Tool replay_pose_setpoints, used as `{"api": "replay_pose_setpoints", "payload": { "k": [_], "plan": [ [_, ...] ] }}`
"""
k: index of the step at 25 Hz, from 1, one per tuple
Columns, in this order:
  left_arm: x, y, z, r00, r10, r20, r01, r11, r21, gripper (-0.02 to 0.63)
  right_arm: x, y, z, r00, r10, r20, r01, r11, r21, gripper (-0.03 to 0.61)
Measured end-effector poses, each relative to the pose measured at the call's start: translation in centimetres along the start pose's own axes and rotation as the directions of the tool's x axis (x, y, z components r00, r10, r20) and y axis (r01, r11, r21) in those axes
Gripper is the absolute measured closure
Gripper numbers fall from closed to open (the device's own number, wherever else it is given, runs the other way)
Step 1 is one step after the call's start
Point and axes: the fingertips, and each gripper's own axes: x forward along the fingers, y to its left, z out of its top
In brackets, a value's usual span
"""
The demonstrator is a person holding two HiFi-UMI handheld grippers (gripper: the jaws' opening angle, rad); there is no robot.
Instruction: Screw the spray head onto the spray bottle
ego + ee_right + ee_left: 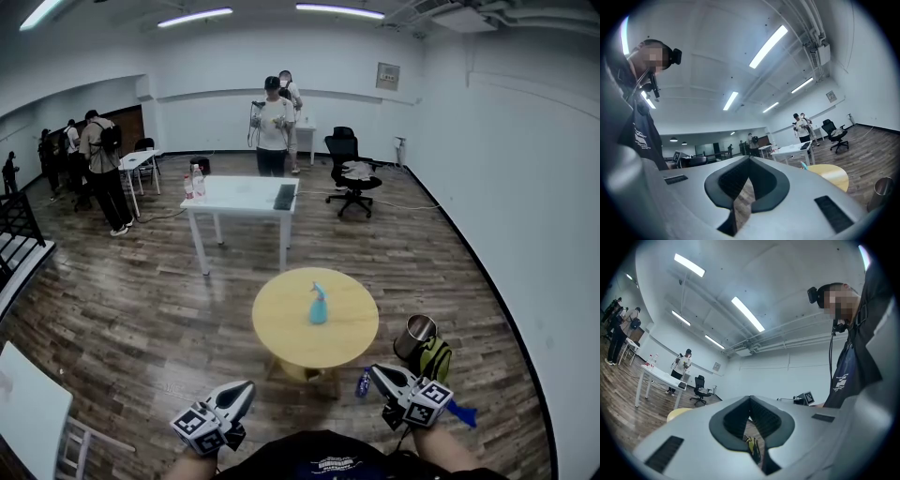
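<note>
No step has begun yet. The blue spray bottle (319, 307) stands upright on the round bench (281, 330), well apart from the left claw (242, 392) and right claw (377, 373), both closed and empty. Next, the claws probably must come nearer and open.

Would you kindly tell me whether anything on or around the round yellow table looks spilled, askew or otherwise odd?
Nothing stands out. The spray bottle stands upright, alone on the round table, with no spill visible. A metal container and a green bag sit on the floor beside it.
</note>
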Motion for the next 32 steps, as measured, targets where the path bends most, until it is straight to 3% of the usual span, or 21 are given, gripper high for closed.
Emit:
{"api": "replay_pose_setpoints", "payload": {
  "k": [4,12,21,25,32],
  "plan": [
    [1.9,-2.2,0.2,1.0,-0.001,0.016,0.001,1.0,-0.024,0.599,-1.8,-1.3,0.8,1.0,0.01,-0.004,-0.01,1.0,-0.002,0.558],
    [6.9,-6.9,-2.2,1.0,0.018,0.003,-0.018,1.0,0.013,0.598,-6.4,-4.9,3.1,0.999,0.053,-0.01,-0.054,0.998,-0.019,0.558],
    [12.1,-10.6,-5.2,1.0,0.013,-0.027,-0.014,0.999,-0.05,0.598,-8.7,-9.8,2.6,0.995,0.086,-0.042,-0.087,0.996,-0.031,0.558],
    [12.5,-7.2,-5.3,0.999,0.02,-0.044,-0.022,0.998,-0.057,0.598,-5.5,-10.5,1.4,0.994,0.099,-0.052,-0.1,0.995,-0.026,0.558],
    [13.2,5.7,-2.9,0.998,-0.057,-0.038,0.056,0.997,-0.052,0.598,6.4,-11.0,1.8,0.998,0.034,-0.054,-0.035,0.999,-0.029,0.558]
  ]
}}
